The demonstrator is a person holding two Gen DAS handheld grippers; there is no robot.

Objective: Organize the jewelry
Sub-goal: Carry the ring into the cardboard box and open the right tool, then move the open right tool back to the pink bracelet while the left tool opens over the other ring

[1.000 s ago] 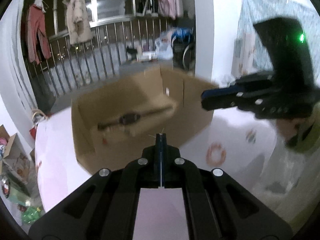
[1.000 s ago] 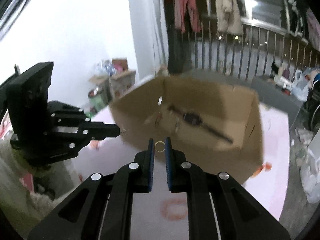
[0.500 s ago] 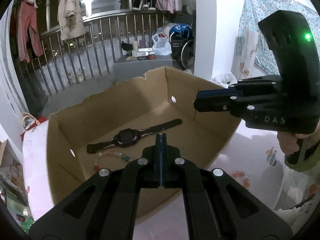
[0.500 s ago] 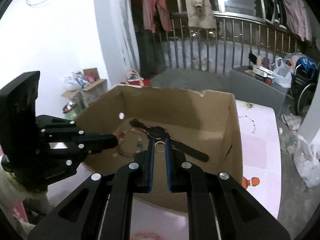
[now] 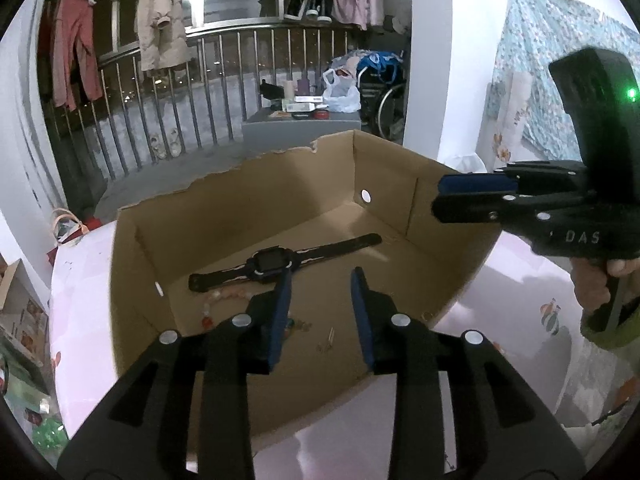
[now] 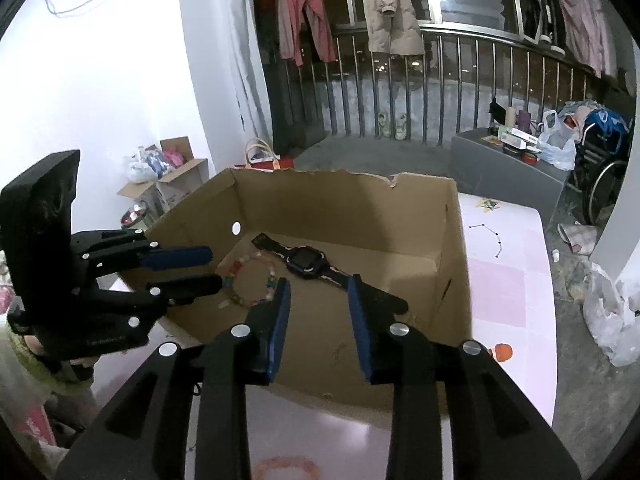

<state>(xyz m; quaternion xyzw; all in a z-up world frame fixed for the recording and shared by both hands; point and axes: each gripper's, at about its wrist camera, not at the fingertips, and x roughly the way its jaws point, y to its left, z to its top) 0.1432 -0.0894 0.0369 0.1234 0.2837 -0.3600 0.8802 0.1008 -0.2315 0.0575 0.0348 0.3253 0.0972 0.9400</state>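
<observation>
An open cardboard box stands on the pink table. A black watch and a bead bracelet lie on its floor. Small gold pieces rest on the floor below my left gripper. Its jaws are opening over the box's near side, with nothing between them. My right gripper hovers over the box's other side. Its jaws are opening too and hold nothing. The ring it carried is out of sight in its own view.
The pink table carries the box. A grey cabinet with bottles and a bag stands behind it. A metal railing with hanging clothes runs along the back. Boxes and bags sit on the floor at the left.
Both grippers moved forward and down over the box. Both went from shut to open. The ring has left the right jaws, and the fine piece has left the left jaws.
</observation>
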